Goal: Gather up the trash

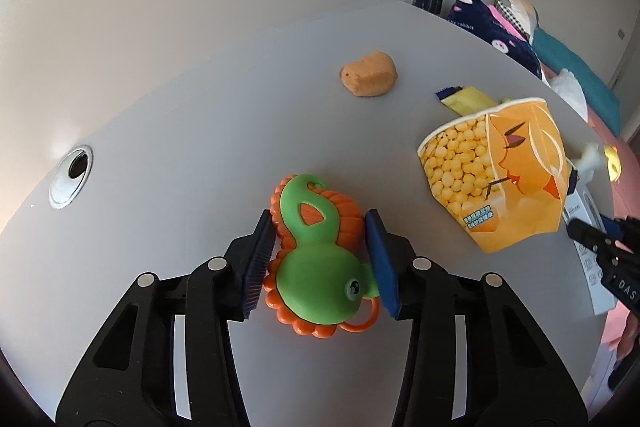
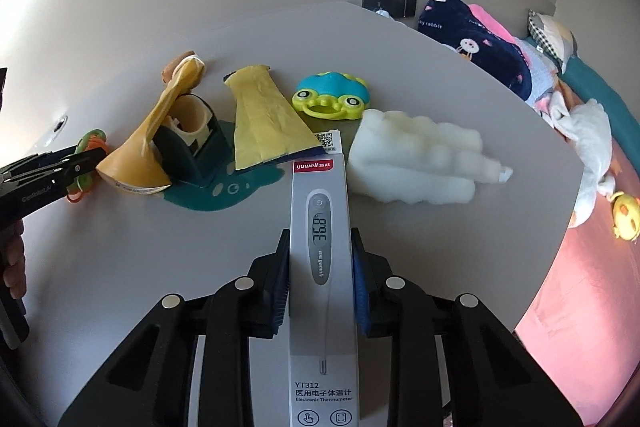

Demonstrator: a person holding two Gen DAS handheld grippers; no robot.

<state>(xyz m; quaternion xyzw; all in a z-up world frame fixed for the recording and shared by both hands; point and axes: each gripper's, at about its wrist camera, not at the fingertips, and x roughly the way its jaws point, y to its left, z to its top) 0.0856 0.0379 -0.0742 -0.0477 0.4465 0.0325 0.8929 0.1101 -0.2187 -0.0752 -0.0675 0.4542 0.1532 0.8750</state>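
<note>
White table [image 2: 120,247] as landmark. Far side: orange lump [image 1: 369,73]; toward its right edge: yellow wrapper [image 2: 264,119], blue-green frog toy [image 2: 330,98], white foam wad [image 2: 416,159], tape dispenser [image 2: 192,143] on teal mat [image 2: 224,191], popcorn bag [image 1: 496,171] upright just beside it. Left gripper [image 1: 320,259]: jaws part-open, pads touching both sides of green-orange toy [image 1: 316,259] lying on table. Right gripper [image 2: 320,287]: jaws pinching thermometer box [image 2: 322,267], which points at foam and wrapper; whether box is lifted, cannot tell.
</note>
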